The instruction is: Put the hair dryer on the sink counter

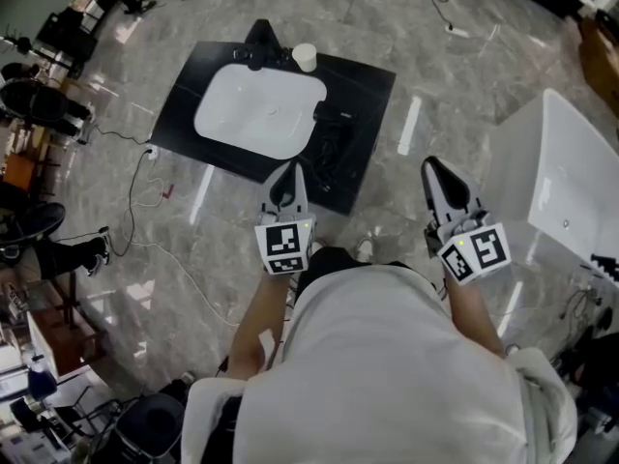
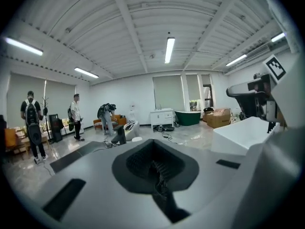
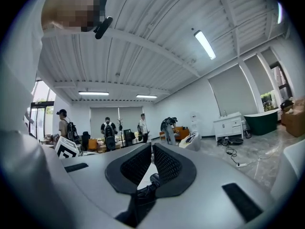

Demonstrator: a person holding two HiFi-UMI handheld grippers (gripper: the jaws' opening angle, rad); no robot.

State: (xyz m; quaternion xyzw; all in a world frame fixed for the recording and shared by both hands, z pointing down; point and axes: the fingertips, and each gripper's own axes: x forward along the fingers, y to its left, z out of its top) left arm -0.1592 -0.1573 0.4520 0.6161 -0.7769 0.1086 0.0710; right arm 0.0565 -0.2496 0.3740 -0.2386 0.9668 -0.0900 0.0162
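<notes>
The black sink counter [image 1: 368, 85] stands on the floor ahead, with a white basin [image 1: 259, 109], a black tap [image 1: 259, 42] and a white cup [image 1: 304, 57]. A black hair dryer [image 1: 332, 124] lies on the counter to the right of the basin, its cord trailing toward the near edge. My left gripper [image 1: 288, 169] hovers shut and empty over the counter's near edge, apart from the dryer. My right gripper [image 1: 431, 166] is shut and empty, over the floor to the right. In the gripper views, the left gripper [image 2: 154, 166] and the right gripper [image 3: 151, 148] hold nothing.
A white bathtub [image 1: 566, 177] stands at the right. Cables [image 1: 135, 196] run over the marble floor to the left of the counter. Several people [image 3: 108, 132] stand at the far end of the room. Chairs and gear [image 1: 44, 42] line the left side.
</notes>
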